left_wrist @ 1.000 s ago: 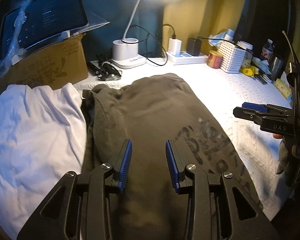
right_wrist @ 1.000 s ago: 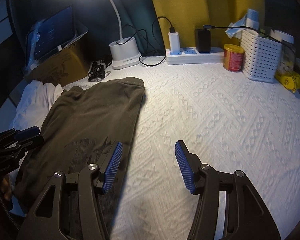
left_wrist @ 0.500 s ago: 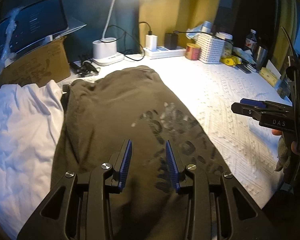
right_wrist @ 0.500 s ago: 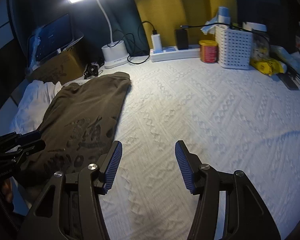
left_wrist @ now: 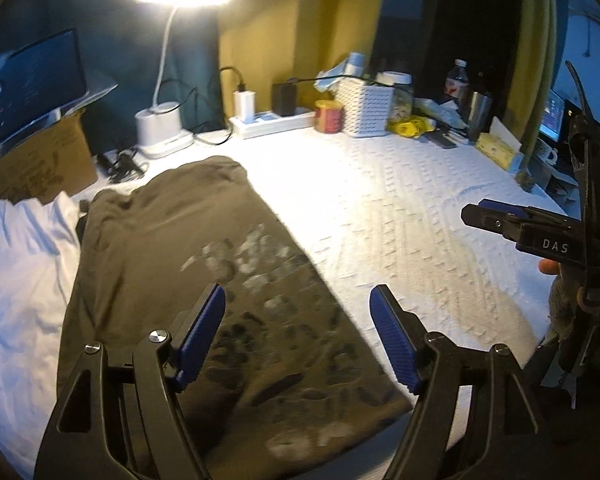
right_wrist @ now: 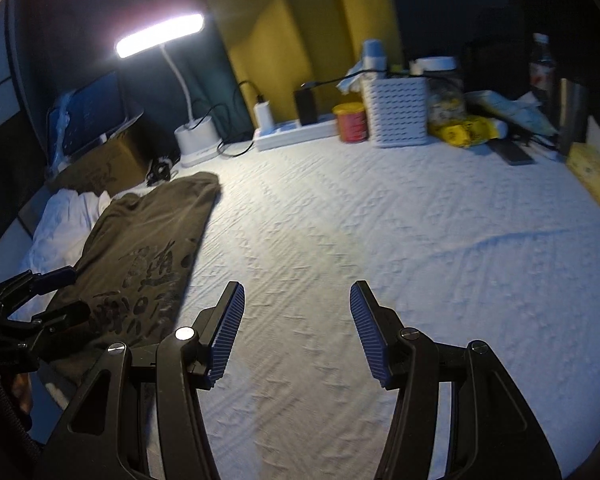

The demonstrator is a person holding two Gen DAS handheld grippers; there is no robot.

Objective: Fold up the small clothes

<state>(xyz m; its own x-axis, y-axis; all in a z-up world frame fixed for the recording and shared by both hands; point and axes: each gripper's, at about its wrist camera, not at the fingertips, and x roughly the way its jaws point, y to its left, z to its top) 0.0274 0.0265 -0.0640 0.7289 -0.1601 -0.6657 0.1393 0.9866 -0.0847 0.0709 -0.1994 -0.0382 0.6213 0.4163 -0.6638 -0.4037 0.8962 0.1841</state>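
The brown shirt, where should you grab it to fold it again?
Probably the near bottom hem of the brown shirt, at its two corners, coming from the near edge of the bed. It lies flat as a long strip running away toward the lamp, so lifting the near end lets it fold over.

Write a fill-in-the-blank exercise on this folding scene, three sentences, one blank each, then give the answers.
1. The folded olive garment lies on a white textured ____.
2. On the side away from the right gripper, the garment lies against a pile of ____ cloth.
3. The red can stands between the perforated basket and the power ____.

Answers: bedspread; white; strip
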